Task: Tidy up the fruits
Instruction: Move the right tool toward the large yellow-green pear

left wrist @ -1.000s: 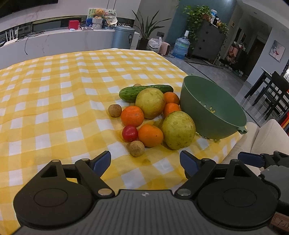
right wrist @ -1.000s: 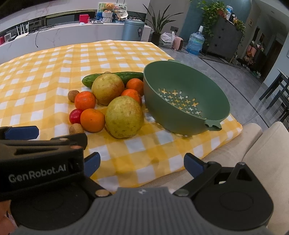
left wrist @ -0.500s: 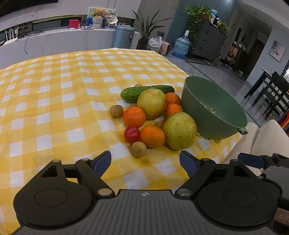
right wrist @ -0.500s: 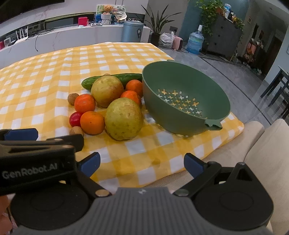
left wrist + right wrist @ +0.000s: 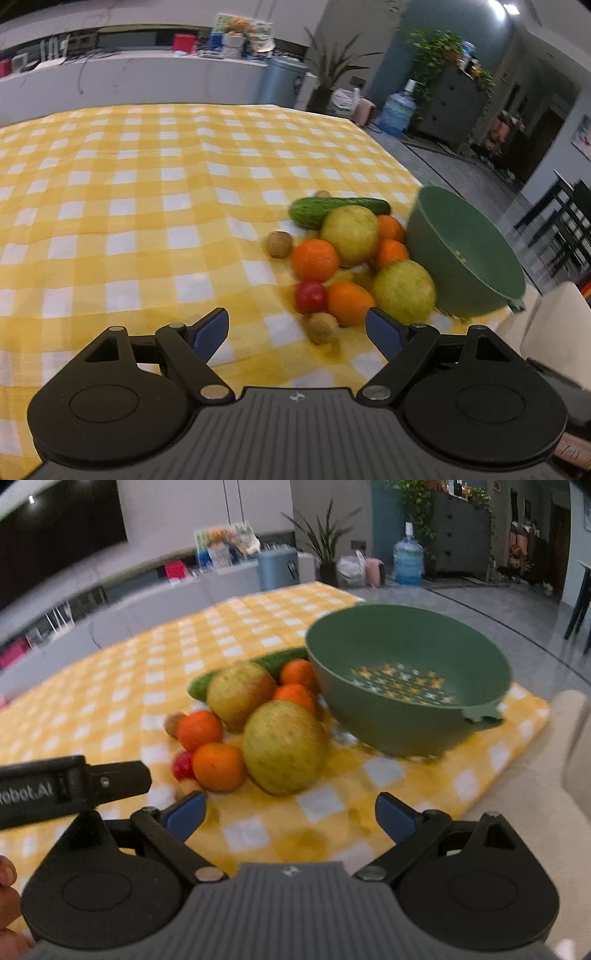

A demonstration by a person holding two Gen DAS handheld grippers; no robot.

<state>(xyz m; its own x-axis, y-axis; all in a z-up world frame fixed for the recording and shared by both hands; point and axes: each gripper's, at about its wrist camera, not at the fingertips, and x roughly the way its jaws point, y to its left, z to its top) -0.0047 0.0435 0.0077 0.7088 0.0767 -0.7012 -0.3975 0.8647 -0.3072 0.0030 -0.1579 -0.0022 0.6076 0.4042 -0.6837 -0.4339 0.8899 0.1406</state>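
A pile of fruit lies on the yellow checked cloth [image 5: 147, 221]: two large yellow-green pears [image 5: 403, 291] [image 5: 284, 746], several oranges [image 5: 314, 259] [image 5: 218, 766], a red tomato [image 5: 311, 296], small brown fruits [image 5: 322, 327] and a cucumber [image 5: 317, 209]. An empty green colander bowl [image 5: 406, 686] stands right of the pile; it also shows in the left wrist view [image 5: 465, 251]. My left gripper [image 5: 297, 330] is open and empty, just short of the pile. My right gripper [image 5: 290, 812] is open and empty, in front of the near pear.
The table's right edge runs just past the bowl, with a beige cushion [image 5: 546, 812] below it. The left gripper's body [image 5: 74, 786] reaches into the right wrist view at the left. A counter with clutter [image 5: 147, 74] stands behind the table.
Both grippers have moved forward and closer to the fruit pile. The left view swung left, so the fruit sits further right. The right view tilted and came nearer the near pear.
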